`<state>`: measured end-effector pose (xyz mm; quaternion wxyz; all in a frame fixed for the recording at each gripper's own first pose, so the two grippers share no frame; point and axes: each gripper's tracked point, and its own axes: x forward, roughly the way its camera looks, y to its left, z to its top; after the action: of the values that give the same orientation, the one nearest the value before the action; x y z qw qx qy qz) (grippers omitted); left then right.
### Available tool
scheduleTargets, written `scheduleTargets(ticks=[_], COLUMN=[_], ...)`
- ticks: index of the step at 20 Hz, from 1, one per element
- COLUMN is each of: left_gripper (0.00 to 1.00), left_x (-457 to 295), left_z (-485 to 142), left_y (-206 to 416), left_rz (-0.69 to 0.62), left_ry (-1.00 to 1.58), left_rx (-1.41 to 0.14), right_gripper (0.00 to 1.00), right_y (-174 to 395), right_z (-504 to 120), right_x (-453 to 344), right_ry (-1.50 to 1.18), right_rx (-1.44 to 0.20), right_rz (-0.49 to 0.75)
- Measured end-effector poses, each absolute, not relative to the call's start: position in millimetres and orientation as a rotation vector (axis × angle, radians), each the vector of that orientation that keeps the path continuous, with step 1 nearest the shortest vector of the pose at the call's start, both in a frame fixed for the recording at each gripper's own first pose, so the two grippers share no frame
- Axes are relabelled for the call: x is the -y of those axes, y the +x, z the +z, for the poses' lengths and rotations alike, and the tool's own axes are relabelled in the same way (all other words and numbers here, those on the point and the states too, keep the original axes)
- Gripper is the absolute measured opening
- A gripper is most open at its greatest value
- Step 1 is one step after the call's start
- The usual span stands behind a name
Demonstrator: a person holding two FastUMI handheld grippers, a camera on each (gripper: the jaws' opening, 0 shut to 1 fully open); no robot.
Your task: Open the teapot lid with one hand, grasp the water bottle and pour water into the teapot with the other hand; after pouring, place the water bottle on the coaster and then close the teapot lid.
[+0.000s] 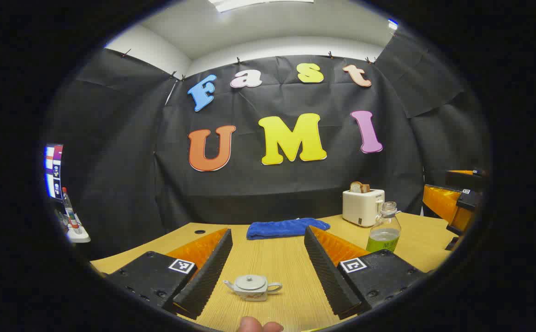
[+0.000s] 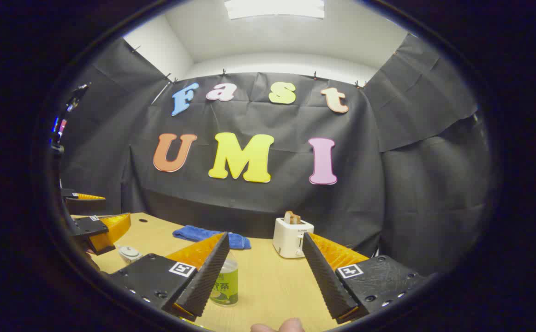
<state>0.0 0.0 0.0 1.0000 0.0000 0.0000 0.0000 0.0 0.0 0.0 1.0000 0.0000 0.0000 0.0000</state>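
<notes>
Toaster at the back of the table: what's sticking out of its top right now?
Browned bread slices stand in the slots of the cream-white box-shaped toaster, their tops poking above it. Their lower parts are hidden inside the slots, so how far down they sit cannot be seen.

teapot point(image 1: 252, 287): pale grey-white, small reddish motif
water bottle point(image 1: 384, 228): clear, green liquid, green label
towel point(image 1: 287, 228): blue
toaster point(image 1: 362, 207): cream-white
table point(image 1: 282, 263): light wood grain

Both gripper views low over table point(image 1: 272, 258), facing back wall (shared toaster point(image 1: 363, 207))
</notes>
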Motion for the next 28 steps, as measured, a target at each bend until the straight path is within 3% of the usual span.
scheduleTargets(ticks=[3,8,12,19,28], left_gripper=[0.98,0.98,0.99,0.99,0.99], left_x=[3.3,8.4,8.1,10.9,-18.5], left_z=[-2.0,-8.8,-11.7,-30.2,-84.4], left_y=[2.2,2.7,4.9,12.0,27.9], left_rz=[-0.012,-0.023,-0.024,0.002,0.088], left_ry=[-0.001,0.01,0.013,0.032,0.012], left_rx=[0.0,-0.018,-0.022,-0.055,-0.211], right_gripper=[0.99,0.95,0.99,0.95,0.95], right_y=[-1.6,0.0,2.2,17.0,39.2], right_z=[2.8,-4.4,-7.3,-40.0,-71.8], right_x=[8.2,16.0,7.2,15.3,57.1], right_ry=[0.012,0.038,0.019,0.045,0.069], right_rx=[0.003,-0.025,-0.023,-0.075,-0.124], right_rz=[-0.019,-0.032,-0.012,0.037,0.007])
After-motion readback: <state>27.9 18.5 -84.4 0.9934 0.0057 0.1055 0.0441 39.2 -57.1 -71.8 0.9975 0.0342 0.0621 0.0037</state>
